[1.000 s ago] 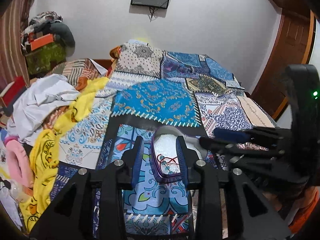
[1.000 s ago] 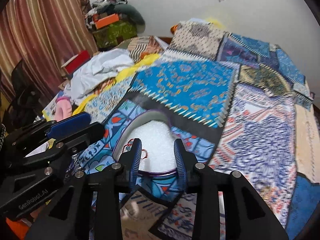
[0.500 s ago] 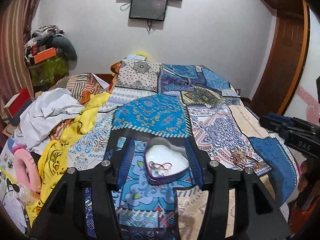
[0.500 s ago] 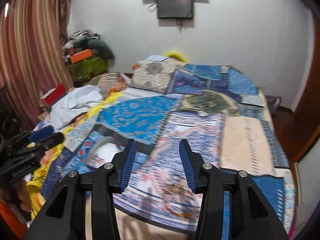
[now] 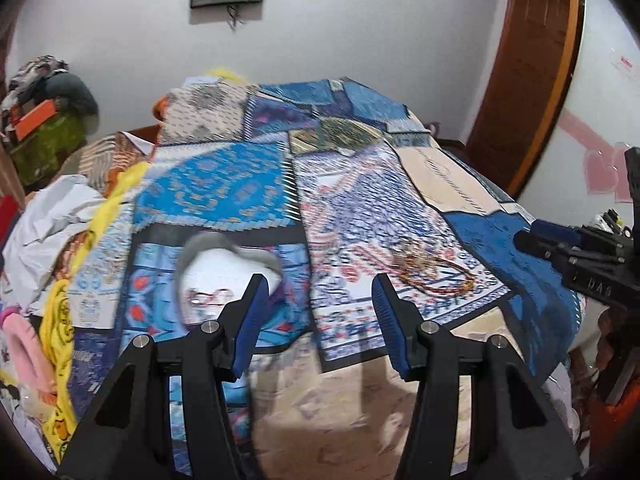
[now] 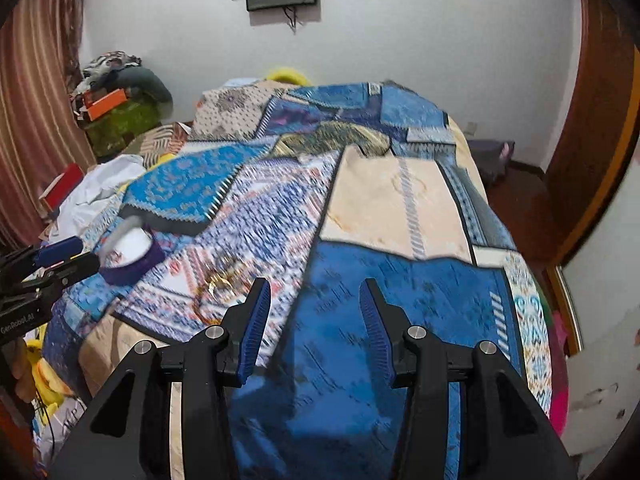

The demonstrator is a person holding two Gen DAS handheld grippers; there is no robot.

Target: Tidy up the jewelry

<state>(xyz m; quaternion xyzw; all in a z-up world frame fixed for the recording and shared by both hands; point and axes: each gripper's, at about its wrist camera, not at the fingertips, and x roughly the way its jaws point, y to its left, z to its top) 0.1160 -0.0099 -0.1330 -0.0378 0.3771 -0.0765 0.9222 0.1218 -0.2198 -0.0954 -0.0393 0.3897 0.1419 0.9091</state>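
The left gripper (image 5: 316, 300) hangs released over the patchwork bedspread (image 5: 224, 184), jaws spread and holding nothing; the right gripper (image 6: 312, 306) likewise. "GenRobot.AI" is printed on the left gripper's body in the right view. The heart-shaped box (image 5: 216, 276), with red cord inside, lies at ten o'clock of the left gripper; the amber bead necklace (image 5: 432, 272) at one o'clock. Clothes (image 5: 52, 216) are heaped at nine o'clock.

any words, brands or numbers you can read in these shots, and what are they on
"GenRobot.AI": white lettering on the black body of the left gripper, seen at the left edge of the right wrist view.
White lettering on the black body of the right gripper, in the left wrist view: too blurred to read.
Print on the crumpled yellow cloth: unreadable.
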